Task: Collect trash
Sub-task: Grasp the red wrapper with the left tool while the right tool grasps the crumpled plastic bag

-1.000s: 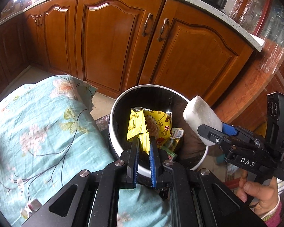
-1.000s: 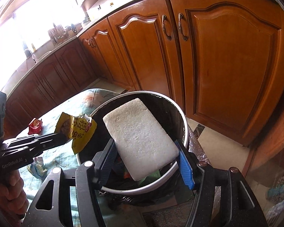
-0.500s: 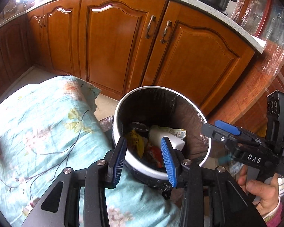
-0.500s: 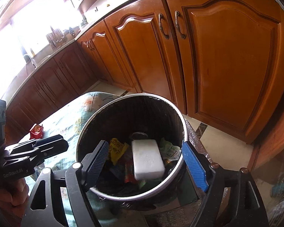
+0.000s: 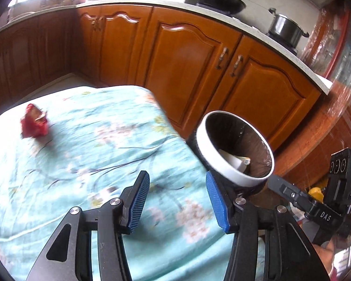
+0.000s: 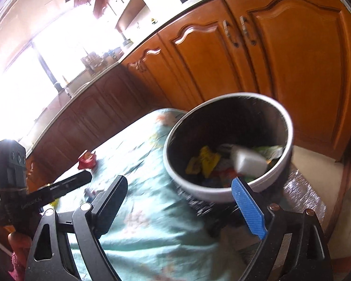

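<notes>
A round bin [image 5: 224, 171] with a white rim and dark liner stands beside the cloth-covered table; it also shows in the right wrist view [image 6: 194, 187]. Inside lie a white foam block [image 6: 248, 162], a yellow wrapper [image 6: 203, 161] and other scraps. A crumpled red wrapper [image 5: 34, 125] lies on the floral cloth at the far left, and shows in the right wrist view [image 6: 87, 160]. My left gripper [image 5: 176, 197] is open and empty over the cloth, left of the bin. My right gripper [image 6: 182, 203] is open and empty near the bin's front rim.
The table wears a teal floral cloth [image 5: 82, 164]. Wooden kitchen cabinets [image 5: 187, 63] stand behind the bin, with a wok and a steel pot [image 5: 285, 29] on the counter. Small scraps [image 6: 91, 192] lie on the cloth near the left gripper's body.
Both grippers let go of their trash into the bin, the yellow wrapper and the white foam block, and opened wide. Both have since drawn back and swung left toward the table.
</notes>
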A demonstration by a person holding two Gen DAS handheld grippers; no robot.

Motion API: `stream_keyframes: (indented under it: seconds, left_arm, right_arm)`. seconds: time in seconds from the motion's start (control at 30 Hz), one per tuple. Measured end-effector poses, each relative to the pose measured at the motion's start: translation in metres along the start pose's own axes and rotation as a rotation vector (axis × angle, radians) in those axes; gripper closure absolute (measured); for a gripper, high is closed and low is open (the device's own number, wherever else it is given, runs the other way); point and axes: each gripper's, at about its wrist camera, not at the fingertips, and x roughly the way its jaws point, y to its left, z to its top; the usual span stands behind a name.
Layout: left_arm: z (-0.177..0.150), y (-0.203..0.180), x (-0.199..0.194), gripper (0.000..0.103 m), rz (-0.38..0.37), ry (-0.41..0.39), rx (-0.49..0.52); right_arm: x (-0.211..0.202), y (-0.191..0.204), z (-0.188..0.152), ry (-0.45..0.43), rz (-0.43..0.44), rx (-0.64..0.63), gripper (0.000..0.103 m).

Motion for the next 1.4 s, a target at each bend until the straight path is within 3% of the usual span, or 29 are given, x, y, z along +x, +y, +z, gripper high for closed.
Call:
stream_keyframes:
  seconds: [0.37,0.6,0.7,1.03,1.4]
  left_arm:
    - [-0.036,0.086,-0.061,0.051,0.112,-0.024,-0.18]
    - [-0.048,0.119,-0.073,0.051,0.128,-0.014,-0.259]
    - [-0.046,0.128,-0.077,0.043,0.13,-0.02,-0.277]
    - [-0.021,0.157,-0.067,0.029,0.136,-0.042,-0.325]
    - [0.039,0.186,-0.025,0.027,0.203,-0.06,-0.352]
  right_arm:
    - [0.036,0.074,-0.042,0.119,0.114,-0.075,0.011]
    - [0.057,0.116,-0.061,0.19,0.15,-0.147,0.011]
    - [0.065,0.129,-0.063,0.203,0.162,-0.176,0.011]
    - [0.094,0.156,-0.066,0.242,0.181,-0.223,0.011]
    - [0.125,0.157,-0.059,0.275,0.178,-0.208,0.012]
